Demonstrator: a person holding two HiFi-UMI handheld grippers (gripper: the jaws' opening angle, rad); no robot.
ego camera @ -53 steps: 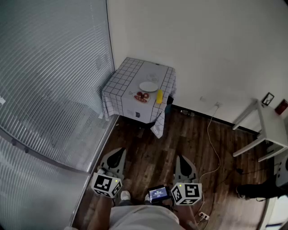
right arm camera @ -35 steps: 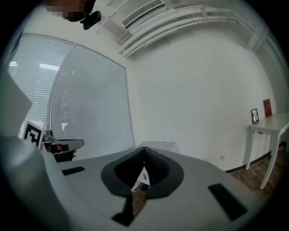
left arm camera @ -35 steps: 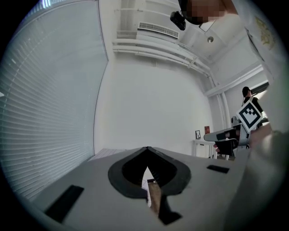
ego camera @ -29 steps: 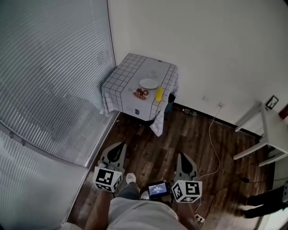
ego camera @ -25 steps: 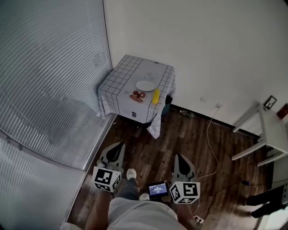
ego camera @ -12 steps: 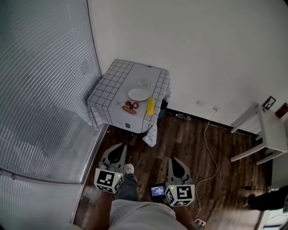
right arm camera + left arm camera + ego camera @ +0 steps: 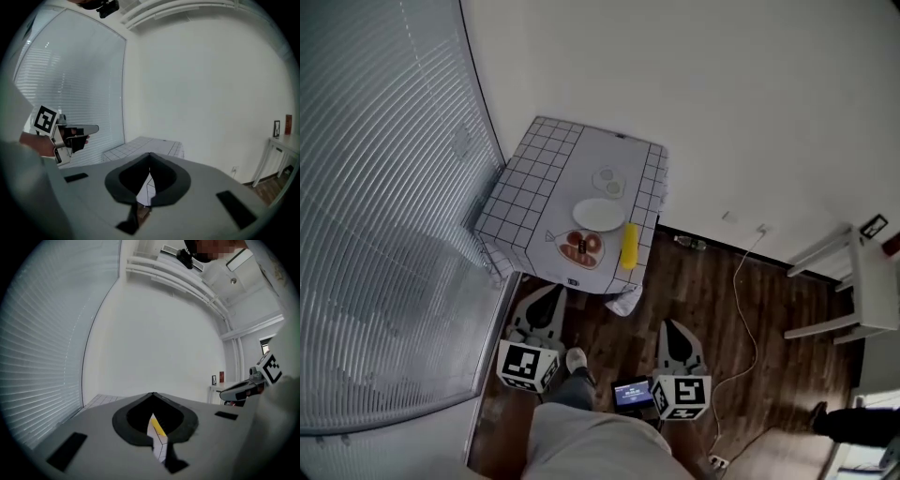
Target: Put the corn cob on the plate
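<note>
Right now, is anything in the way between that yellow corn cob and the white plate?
Nothing visible does. The corn cob lies near the front edge of the table, just beside the white plate. The dish of red fruit sits left of the cob, off that path.

A: Counting items lying on the checked table (image 7: 534,178)?
B: Showing three: one corn cob (image 7: 629,246), one white plate (image 7: 600,214), one dish of red food (image 7: 581,247).
A: Counting tables?
B: Showing two, adding one white side table (image 7: 862,281).
A: Counting grippers?
B: Showing two: one left gripper (image 7: 546,302), one right gripper (image 7: 674,330). Also showing one small lit screen (image 7: 633,394).
</note>
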